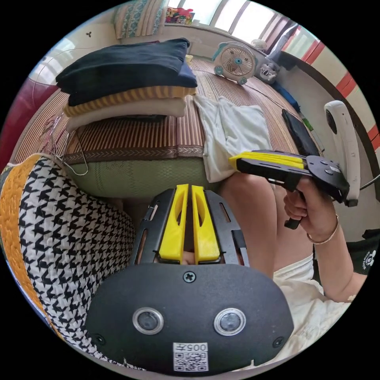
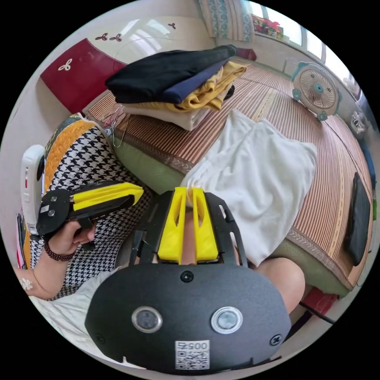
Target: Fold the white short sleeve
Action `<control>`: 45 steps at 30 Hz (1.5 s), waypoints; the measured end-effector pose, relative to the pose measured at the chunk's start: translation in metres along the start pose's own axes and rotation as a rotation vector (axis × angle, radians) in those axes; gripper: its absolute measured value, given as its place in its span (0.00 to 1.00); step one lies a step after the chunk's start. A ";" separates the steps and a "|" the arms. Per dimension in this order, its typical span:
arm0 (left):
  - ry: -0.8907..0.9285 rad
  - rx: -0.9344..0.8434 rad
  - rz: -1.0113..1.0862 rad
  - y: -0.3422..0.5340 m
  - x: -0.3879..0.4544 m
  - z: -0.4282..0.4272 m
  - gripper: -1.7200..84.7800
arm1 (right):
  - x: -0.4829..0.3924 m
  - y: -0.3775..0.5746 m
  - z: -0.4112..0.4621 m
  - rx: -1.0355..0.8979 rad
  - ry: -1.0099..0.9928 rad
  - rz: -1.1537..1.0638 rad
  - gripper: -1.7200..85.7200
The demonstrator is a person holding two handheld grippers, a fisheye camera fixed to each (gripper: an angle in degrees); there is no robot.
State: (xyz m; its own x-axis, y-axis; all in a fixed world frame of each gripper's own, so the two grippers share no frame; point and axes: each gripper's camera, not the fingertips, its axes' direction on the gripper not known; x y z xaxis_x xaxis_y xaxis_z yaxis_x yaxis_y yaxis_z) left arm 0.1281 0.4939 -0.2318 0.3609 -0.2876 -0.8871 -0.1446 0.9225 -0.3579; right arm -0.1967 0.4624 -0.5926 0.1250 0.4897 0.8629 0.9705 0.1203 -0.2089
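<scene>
Both grippers, left [image 1: 189, 190] and right [image 2: 189, 194], hold their yellow wedge fingers clenched on nothing. Beyond, the crumpled white short sleeve [image 2: 261, 174] drapes over the ribbed bamboo mat's [image 2: 316, 206] edge at frame centre; folded clothes [image 2: 178, 85] are stacked upper left.
</scene>
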 end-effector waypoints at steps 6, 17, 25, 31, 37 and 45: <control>0.089 0.025 0.056 -0.012 0.006 0.004 0.06 | 0.025 0.021 -0.027 0.094 -0.120 0.118 0.05; 0.206 0.092 0.150 -0.037 0.025 0.028 0.13 | 0.059 0.089 -0.047 0.181 0.075 0.343 0.08; 0.166 -0.032 0.181 -0.050 0.035 0.057 0.08 | 0.049 0.091 -0.040 0.156 0.158 0.300 0.09; 0.174 0.009 0.226 -0.052 0.036 0.030 0.04 | 0.044 0.100 -0.027 0.150 0.157 0.293 0.10; 0.194 0.154 0.270 -0.062 0.050 -0.024 0.03 | 0.035 0.101 -0.014 0.170 0.220 0.286 0.11; 0.162 0.230 0.285 -0.065 0.067 -0.055 0.03 | 0.050 0.088 0.004 0.139 0.287 0.377 0.08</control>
State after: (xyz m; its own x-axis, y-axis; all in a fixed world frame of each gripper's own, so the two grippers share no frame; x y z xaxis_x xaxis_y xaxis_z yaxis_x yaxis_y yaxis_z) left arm 0.1109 0.4005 -0.2841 0.1833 -0.0313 -0.9826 -0.0011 0.9995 -0.0321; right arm -0.1060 0.5006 -0.5697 0.5329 0.2663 0.8032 0.8124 0.1044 -0.5736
